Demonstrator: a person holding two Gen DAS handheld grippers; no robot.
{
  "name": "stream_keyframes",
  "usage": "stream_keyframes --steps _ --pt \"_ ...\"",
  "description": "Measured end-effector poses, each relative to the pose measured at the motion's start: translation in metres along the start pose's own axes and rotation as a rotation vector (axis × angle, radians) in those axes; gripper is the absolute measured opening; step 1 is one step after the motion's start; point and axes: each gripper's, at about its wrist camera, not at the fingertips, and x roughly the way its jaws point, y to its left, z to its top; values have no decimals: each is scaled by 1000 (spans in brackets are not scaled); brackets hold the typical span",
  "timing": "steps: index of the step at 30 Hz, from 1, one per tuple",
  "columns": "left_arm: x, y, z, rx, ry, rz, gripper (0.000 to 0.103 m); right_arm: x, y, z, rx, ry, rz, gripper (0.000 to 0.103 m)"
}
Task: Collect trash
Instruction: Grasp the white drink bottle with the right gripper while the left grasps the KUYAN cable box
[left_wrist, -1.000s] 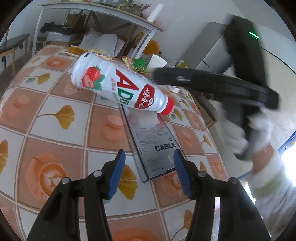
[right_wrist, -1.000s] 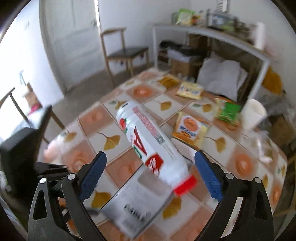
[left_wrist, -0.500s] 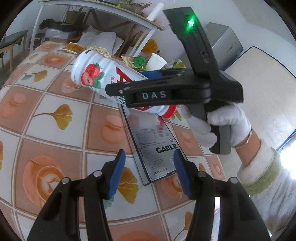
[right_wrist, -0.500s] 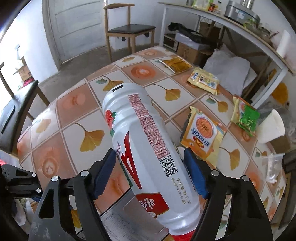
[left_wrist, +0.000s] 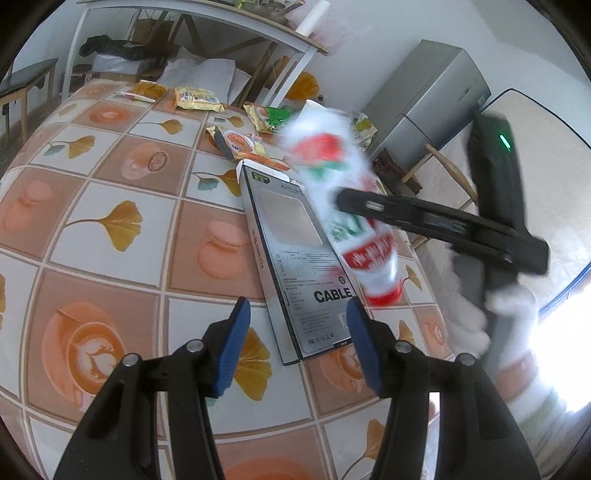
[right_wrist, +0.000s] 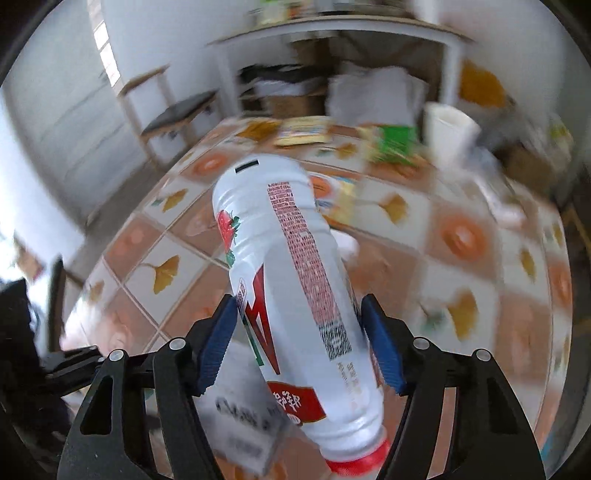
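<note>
While closing on white bottle (right_wrist: 295, 280), right gripper (right_wrist: 299, 343) pads already against its sides, lifted off table (left_wrist: 110, 236) (blurred). Left gripper (left_wrist: 295, 343) half open, empty, over cable box (left_wrist: 295, 258). Wrappers (left_wrist: 195, 98) at 12 o'clock, uncollected; barely started.

Drink bottle, lifted off the table.
White bottle (right_wrist: 295, 280) with red cap and strawberry label, tilted cap-down between blue pads; flat CABLE box (left_wrist: 295, 258) lies beneath on the tiled tabletop.
</note>
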Motion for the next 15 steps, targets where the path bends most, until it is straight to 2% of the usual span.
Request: stream_keyframes --steps 4,7,9,11,15 --pt "7 -1 3 -10 16 1 53 -31 -48 -31 234 -38 -20 64" --pt "14 -3 9 -20 29 7 61 -42 -71 -50 358 -43 -33 64" --pt "20 -5 15 -34 33 19 66 -46 -80 -59 407 -50 -45 64" --pt "27 -9 21 -44 37 32 77 -48 -87 -68 452 -57 -54 64" --pt "47 -18 35 -39 56 103 80 -46 -95 -82 519 -62 -51 65"
